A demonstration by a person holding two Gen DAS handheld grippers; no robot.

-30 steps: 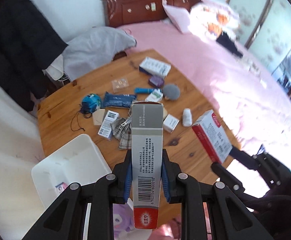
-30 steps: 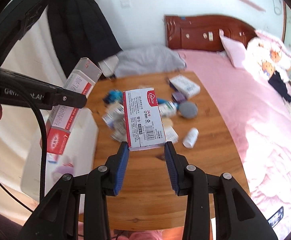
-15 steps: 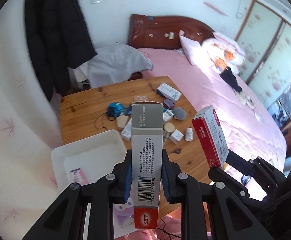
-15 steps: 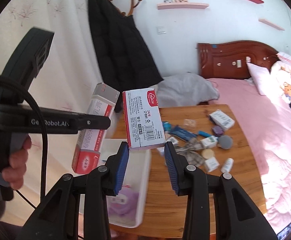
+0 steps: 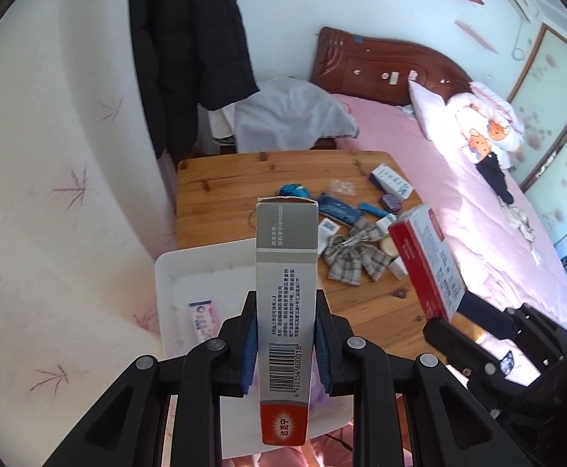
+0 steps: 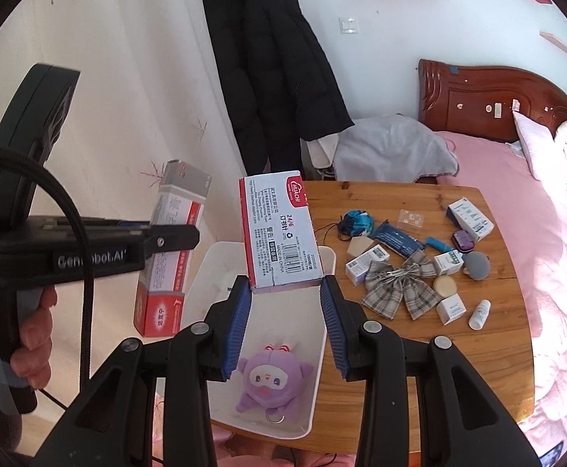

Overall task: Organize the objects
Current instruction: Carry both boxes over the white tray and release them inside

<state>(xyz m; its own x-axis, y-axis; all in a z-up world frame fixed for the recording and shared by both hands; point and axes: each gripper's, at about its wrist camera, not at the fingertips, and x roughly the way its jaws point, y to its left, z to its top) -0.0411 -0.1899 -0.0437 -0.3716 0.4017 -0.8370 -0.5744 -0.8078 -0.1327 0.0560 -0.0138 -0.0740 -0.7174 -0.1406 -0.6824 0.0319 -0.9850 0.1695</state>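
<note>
Wooden table (image 6: pixel 419 358) — white bin (image 6: pixel 324 354), plaid bow (image 6: pixel 400 288) (small boxes around)

Both shots are bright daylight, coming in from the right side. The pink bed (image 5: pixel 489 210) is pretty much blown out where the sun lands, with glare washing the pillows. Heavy fisheye bend, black vignette in all 4 corners. Center stays sharp, barcode print readable; the walls curve and soften toward the edges. The table (image 6: pixel 474 334) is evenly lit with only faint shadows.
</note>
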